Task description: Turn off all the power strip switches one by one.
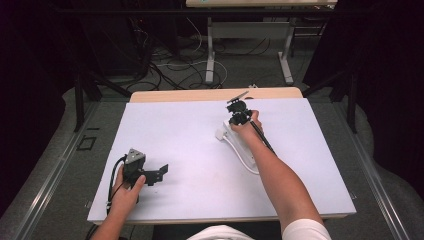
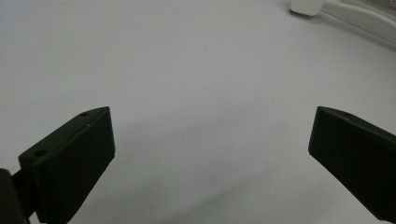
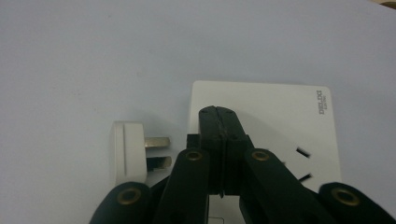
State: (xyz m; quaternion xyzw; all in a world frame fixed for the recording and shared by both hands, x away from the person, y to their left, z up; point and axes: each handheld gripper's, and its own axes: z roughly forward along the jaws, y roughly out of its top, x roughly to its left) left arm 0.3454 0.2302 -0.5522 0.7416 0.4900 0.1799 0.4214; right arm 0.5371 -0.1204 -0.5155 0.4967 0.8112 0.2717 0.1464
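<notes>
A white power strip point(image 3: 266, 109) lies flat on the white table point(image 1: 190, 145), a grey brand mark at its far corner and socket slots showing by my jaws. A white plug point(image 3: 127, 148) lies just left of it, metal prongs pointing at the strip. My right gripper point(image 3: 218, 112) hovers over the strip's near end, jaws pressed together with nothing between them. In the high view the right gripper point(image 1: 239, 115) is right of centre, above the strip point(image 1: 243, 150) and plug point(image 1: 220, 132). My left gripper point(image 1: 159, 172) rests near the front left, open; its jaws point(image 2: 210, 154) stand wide apart over bare table.
The strip's white cable point(image 2: 362, 16) and the plug point(image 2: 306, 5) show at the top right of the left gripper view. A wooden table edge point(image 1: 215, 94) runs along the far side. Beyond it are desk legs point(image 1: 210, 55) and floor cables point(image 1: 170, 70).
</notes>
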